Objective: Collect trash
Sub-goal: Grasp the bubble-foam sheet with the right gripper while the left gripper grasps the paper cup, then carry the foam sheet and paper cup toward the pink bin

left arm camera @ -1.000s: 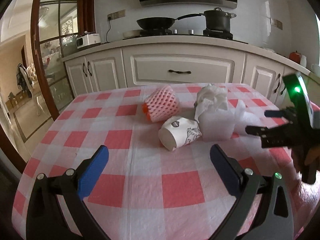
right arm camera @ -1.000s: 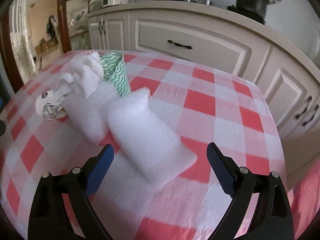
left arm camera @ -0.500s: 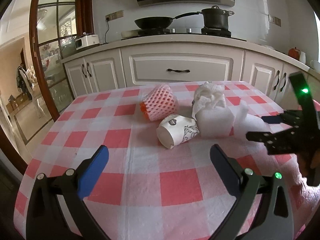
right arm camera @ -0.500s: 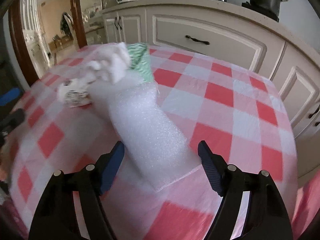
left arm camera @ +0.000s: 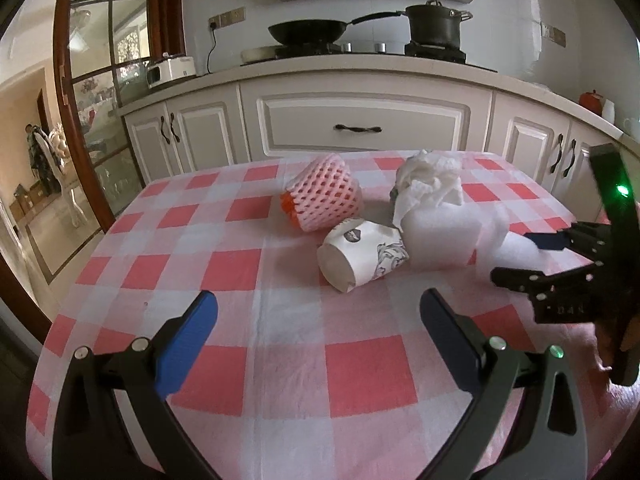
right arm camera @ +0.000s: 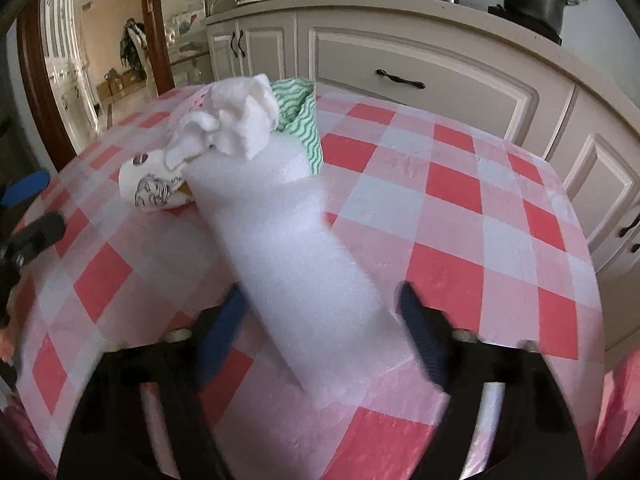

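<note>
A white foam sheet roll [right arm camera: 296, 256] lies on the red-and-white checked table [right arm camera: 460, 264]. My right gripper [right arm camera: 324, 320] is open with its jaws on either side of the roll's near end; it also shows in the left wrist view [left arm camera: 516, 258]. A crumpled white tissue [right arm camera: 236, 124] and a green patterned cloth [right arm camera: 302, 116] sit at the roll's far end. A paper cup [left arm camera: 362, 254] lies on its side beside a pink foam fruit net [left arm camera: 324, 200]. My left gripper [left arm camera: 316, 326] is open and empty, short of the cup.
Kitchen cabinets [left arm camera: 360, 128] stand behind the table, with a pan [left arm camera: 306, 32] and a pot [left arm camera: 436, 24] on the stove. A glass door [left arm camera: 100, 92] is at the left. The table's edge drops off at the right [right arm camera: 592, 280].
My right gripper has moved forward over the foam roll, so its jaws now straddle the near end and stand closer together. My left gripper has held nearly still.
</note>
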Tool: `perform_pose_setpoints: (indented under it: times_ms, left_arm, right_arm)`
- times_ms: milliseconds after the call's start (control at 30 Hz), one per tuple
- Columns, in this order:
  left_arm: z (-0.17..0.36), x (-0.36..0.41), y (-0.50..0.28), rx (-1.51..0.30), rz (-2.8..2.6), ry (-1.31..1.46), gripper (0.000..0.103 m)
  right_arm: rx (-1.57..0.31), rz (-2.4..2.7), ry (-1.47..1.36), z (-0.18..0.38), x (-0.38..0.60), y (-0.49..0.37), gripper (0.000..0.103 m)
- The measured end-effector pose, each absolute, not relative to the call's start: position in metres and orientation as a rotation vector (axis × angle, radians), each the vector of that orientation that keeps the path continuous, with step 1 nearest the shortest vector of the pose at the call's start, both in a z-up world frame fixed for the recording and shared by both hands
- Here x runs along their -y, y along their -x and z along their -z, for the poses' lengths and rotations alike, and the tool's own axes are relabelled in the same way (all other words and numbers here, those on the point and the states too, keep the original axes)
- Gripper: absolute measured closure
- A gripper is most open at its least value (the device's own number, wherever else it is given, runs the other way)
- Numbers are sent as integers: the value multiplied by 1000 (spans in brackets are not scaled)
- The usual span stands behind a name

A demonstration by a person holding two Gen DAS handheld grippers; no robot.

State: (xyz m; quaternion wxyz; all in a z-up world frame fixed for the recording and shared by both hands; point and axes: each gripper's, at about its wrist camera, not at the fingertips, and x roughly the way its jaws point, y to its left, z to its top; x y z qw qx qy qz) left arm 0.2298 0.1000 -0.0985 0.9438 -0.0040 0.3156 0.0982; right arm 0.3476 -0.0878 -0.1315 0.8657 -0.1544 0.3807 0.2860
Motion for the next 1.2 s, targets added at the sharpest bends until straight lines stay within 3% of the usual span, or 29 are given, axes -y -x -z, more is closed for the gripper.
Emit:
perform_pose_setpoints:
  times_ms: [400, 667, 733, 800, 1200]
  left_arm:
    - [109, -103, -287, -732, -146, 18, 9]
    - [121, -86, -322, -798, -73, -116, 10]
    - [125, -86, -328, -814, -58, -126, 17]
    - [128, -85, -331, -824, -36, -117, 33]
    - [127, -68, -302, -766, -2, -142, 34]
  right_arm:
    - [-764, -535, 158, 116, 121, -317, 41]
    - [-772, -530, 107, 120, 122, -314, 41]
    - [-770, -527, 105, 120, 122, -313, 41]
    - [-771, -525, 99, 121, 124, -314, 41]
    - [-771, -504, 57, 120, 132, -309, 41]
